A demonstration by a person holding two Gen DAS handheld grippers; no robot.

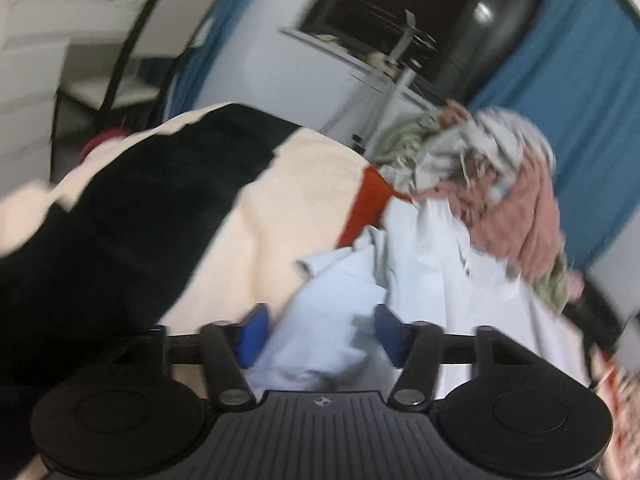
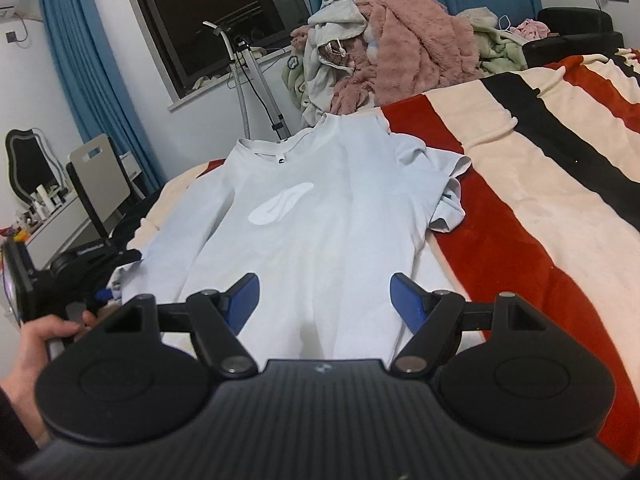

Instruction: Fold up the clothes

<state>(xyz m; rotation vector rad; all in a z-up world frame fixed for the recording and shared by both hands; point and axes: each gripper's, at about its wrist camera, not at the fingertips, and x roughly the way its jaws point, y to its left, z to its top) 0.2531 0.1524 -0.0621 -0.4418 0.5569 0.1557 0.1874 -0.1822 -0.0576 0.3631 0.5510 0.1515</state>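
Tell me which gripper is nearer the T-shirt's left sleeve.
Left. The left gripper has the light blue T-shirt sleeve's fabric between its fingers; the right gripper hovers over the hem, mid-shirt.

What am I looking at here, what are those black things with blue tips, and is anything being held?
These are two hand-held grippers, each with a camera looking forward along its two fingers. One picture comes from the left gripper, the other from the right gripper. In the right view, a person's hand holds the left tool at the lower left. A pale blue T-shirt lies spread on a striped blanket, with a pile of clothes behind it. The left gripper's blue fingers straddle a fold of the shirt without visibly pinching it. The right gripper hangs open above the hem, holding nothing.
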